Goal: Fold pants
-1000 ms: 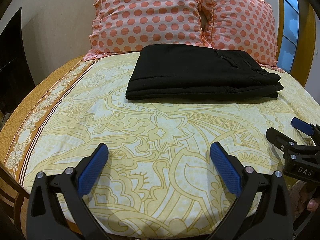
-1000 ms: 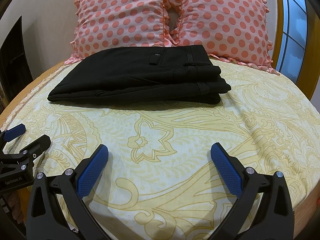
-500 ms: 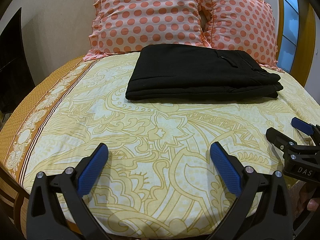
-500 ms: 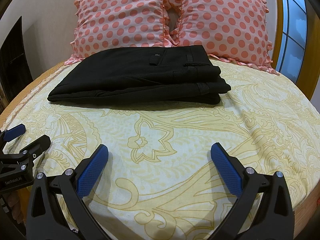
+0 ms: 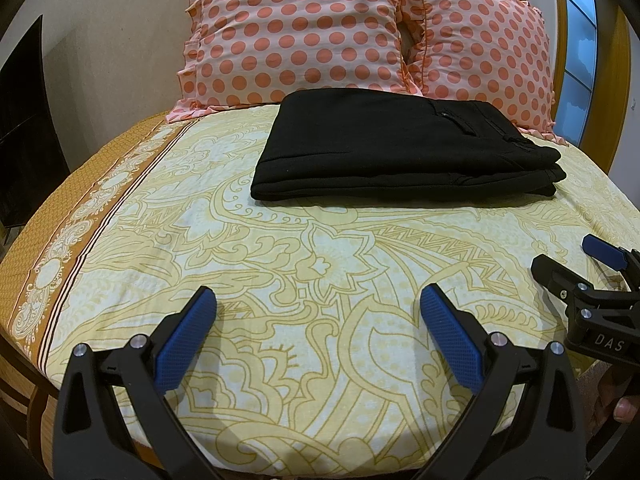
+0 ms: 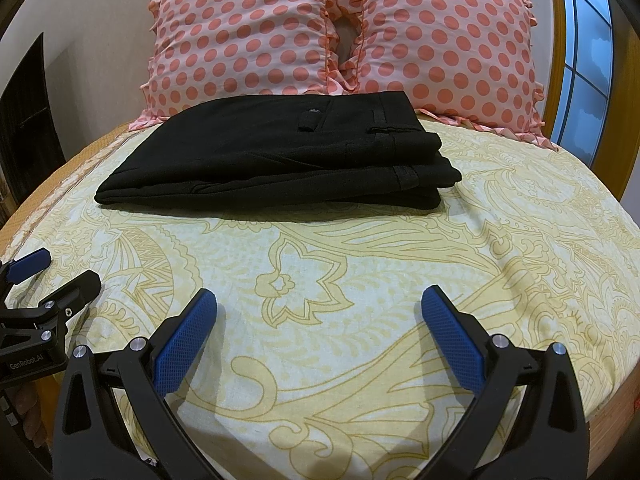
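Black pants (image 5: 392,148) (image 6: 276,156) lie folded in a flat rectangular stack on the far half of the bed, just in front of the pillows, waistband end to the right. My left gripper (image 5: 318,304) hovers open over the near part of the sheet, well short of the pants, nothing between its blue pads. My right gripper (image 6: 320,304) is open too and empty, at a similar distance from the stack. Each gripper shows at the edge of the other's view: the right gripper (image 5: 568,258) and the left gripper (image 6: 60,268).
Yellow patterned bedsheet (image 5: 320,264) (image 6: 360,272) covers the bed, with an orange border (image 5: 60,216) along the left side. Two pink polka-dot pillows (image 5: 296,28) (image 6: 440,40) lean at the head. A window (image 6: 584,52) is at right, dark furniture (image 5: 24,120) at left. A fingertip (image 5: 626,414) shows low right.
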The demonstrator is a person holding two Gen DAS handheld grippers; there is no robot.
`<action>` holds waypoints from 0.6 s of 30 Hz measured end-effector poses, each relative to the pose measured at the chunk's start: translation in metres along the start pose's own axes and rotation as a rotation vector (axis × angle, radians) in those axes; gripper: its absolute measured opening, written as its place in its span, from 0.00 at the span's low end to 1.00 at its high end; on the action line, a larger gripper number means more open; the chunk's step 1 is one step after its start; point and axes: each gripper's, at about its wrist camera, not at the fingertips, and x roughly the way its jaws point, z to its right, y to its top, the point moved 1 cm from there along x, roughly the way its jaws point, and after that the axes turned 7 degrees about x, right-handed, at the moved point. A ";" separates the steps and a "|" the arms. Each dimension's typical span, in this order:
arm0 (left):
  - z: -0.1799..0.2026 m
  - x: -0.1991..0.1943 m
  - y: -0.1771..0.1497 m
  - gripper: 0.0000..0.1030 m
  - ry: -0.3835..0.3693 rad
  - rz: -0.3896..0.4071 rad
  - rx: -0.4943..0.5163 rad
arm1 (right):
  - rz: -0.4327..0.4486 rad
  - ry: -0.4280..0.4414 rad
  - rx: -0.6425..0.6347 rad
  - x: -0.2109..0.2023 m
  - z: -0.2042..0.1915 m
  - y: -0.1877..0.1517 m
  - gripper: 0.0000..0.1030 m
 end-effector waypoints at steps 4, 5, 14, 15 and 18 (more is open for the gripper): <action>0.000 0.000 0.000 0.98 0.000 0.000 0.000 | 0.001 0.000 0.000 0.000 0.000 0.000 0.99; 0.000 0.000 0.000 0.98 0.001 0.000 0.000 | 0.001 0.000 0.000 0.000 0.000 0.000 0.99; 0.001 0.000 -0.001 0.98 0.001 0.000 -0.001 | 0.001 -0.001 0.001 0.000 0.000 0.000 0.99; 0.001 0.000 -0.001 0.98 0.001 0.000 -0.001 | 0.002 -0.001 0.001 0.000 0.000 0.000 0.99; 0.001 0.001 -0.001 0.98 0.002 0.000 -0.002 | 0.002 -0.001 0.001 0.000 -0.001 -0.001 0.99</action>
